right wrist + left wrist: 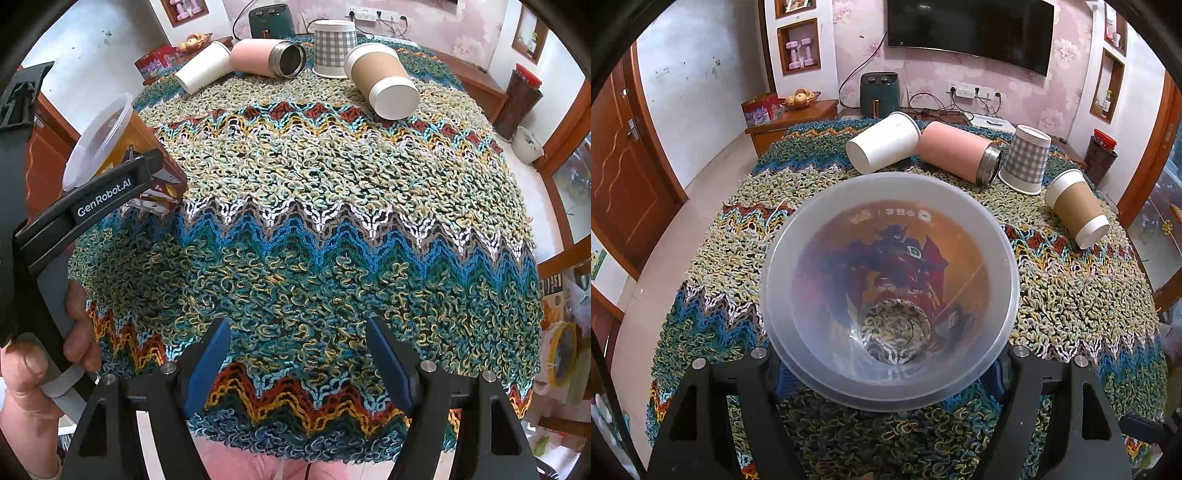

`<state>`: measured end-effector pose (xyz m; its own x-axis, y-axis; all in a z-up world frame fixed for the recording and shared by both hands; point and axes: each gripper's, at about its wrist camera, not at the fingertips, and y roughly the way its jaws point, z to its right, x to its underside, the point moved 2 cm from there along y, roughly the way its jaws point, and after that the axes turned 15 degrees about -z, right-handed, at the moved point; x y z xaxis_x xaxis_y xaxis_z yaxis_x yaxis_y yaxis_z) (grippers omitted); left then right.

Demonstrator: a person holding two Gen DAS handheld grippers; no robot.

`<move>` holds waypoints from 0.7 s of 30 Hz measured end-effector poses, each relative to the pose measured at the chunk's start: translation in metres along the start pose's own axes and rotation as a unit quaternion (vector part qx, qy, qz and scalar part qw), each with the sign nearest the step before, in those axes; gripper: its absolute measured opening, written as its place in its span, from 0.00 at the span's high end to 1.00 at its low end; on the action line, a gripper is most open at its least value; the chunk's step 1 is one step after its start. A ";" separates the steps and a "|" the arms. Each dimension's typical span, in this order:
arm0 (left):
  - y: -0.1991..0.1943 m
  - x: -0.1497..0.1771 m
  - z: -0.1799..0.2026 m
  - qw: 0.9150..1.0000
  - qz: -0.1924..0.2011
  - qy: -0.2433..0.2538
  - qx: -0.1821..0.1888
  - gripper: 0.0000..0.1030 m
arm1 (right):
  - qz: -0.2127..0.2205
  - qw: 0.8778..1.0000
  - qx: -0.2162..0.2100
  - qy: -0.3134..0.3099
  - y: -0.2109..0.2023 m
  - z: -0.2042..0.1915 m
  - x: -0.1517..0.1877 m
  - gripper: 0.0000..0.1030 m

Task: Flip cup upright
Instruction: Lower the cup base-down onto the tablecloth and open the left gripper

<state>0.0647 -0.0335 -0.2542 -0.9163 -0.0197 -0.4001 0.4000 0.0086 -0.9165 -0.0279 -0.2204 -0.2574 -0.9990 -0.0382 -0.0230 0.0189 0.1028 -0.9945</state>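
My left gripper (pixel 886 373) is shut on a clear plastic cup (pixel 886 288) with an orange printed sleeve. Its open mouth faces the camera and its base points at the table. In the right wrist view the same cup (pixel 118 147) is held tilted above the table's left edge by the left gripper's fingers (pixel 122 181). My right gripper (pixel 297 363) is open and empty above the near part of the table.
A knitted zigzag cloth (pixel 314 206) covers the table. At the far side lie a white paper cup (pixel 882 142), a pink steel tumbler (pixel 960 151) and a brown-sleeved cup (pixel 1078 212); a grey checked cup (pixel 1027 162) stands upside down.
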 end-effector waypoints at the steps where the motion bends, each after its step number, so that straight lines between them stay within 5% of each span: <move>1: 0.000 0.000 0.000 1.000 -0.001 0.001 0.000 0.16 | -0.002 1.000 0.003 0.001 0.000 0.000 0.000 0.26; 8: -0.005 -0.001 0.000 1.000 0.002 0.009 -0.001 0.07 | -0.001 1.000 0.008 0.006 -0.002 -0.003 -0.003 0.26; 21: -0.057 0.005 -0.010 0.999 -0.022 0.032 -0.027 0.07 | 0.002 1.000 0.010 -0.002 -0.031 -0.013 -0.002 0.26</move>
<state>0.0368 -0.0242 -0.2040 -0.9334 0.0421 -0.3564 0.3585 0.0628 -0.9314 -0.0270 -0.2105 -0.2252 -0.9988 -0.0407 -0.0279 0.0245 0.0835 -0.9962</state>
